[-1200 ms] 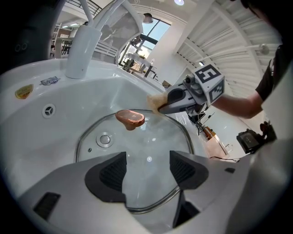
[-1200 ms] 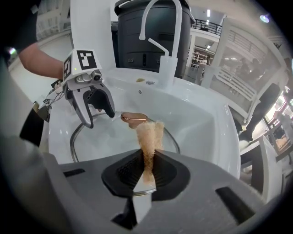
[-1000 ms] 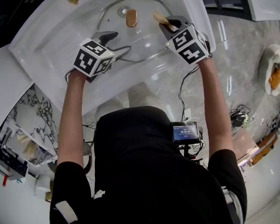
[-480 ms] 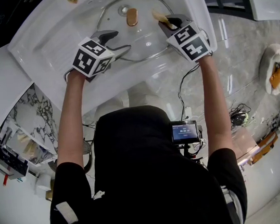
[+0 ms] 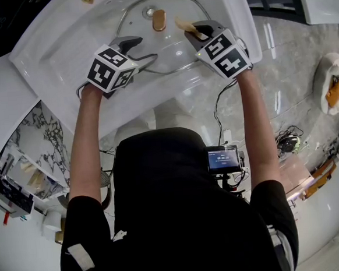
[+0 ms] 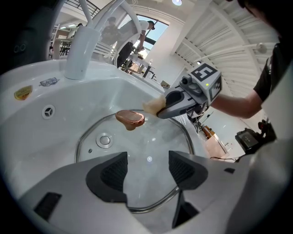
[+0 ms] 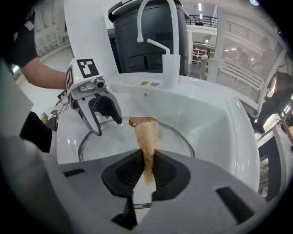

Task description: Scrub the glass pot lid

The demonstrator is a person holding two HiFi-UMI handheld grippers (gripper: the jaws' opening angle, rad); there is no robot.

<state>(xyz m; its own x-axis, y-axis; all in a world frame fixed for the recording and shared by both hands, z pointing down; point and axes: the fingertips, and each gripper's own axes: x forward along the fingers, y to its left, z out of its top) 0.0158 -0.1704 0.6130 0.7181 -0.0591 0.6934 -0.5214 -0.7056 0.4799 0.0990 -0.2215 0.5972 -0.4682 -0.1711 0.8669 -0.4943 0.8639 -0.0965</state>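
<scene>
The glass pot lid (image 5: 171, 44) with a copper knob (image 5: 159, 20) lies flat in the white sink (image 5: 63, 47). My left gripper (image 5: 136, 51) is open, its jaws standing apart over the lid's near-left rim (image 6: 155, 205). In the left gripper view the glass (image 6: 137, 146) shows between them. My right gripper (image 5: 195, 30) is shut on a thin tan sponge (image 5: 184, 24). The sponge (image 7: 147, 141) sticks out over the lid (image 7: 176, 137), and its tip comes close to the knob (image 7: 142, 121). The left gripper (image 7: 103, 114) faces it from across the lid.
A white faucet (image 6: 84, 45) rises behind the sink, with an overflow hole (image 6: 48, 111) below it. The drain (image 6: 105, 140) shows through the glass. To the right lies a marble counter (image 5: 294, 81) with a white dish (image 5: 323, 79) holding something orange.
My right gripper has slid left across the lid with the sponge, bringing it closer to the knob. The left gripper has stayed where it was.
</scene>
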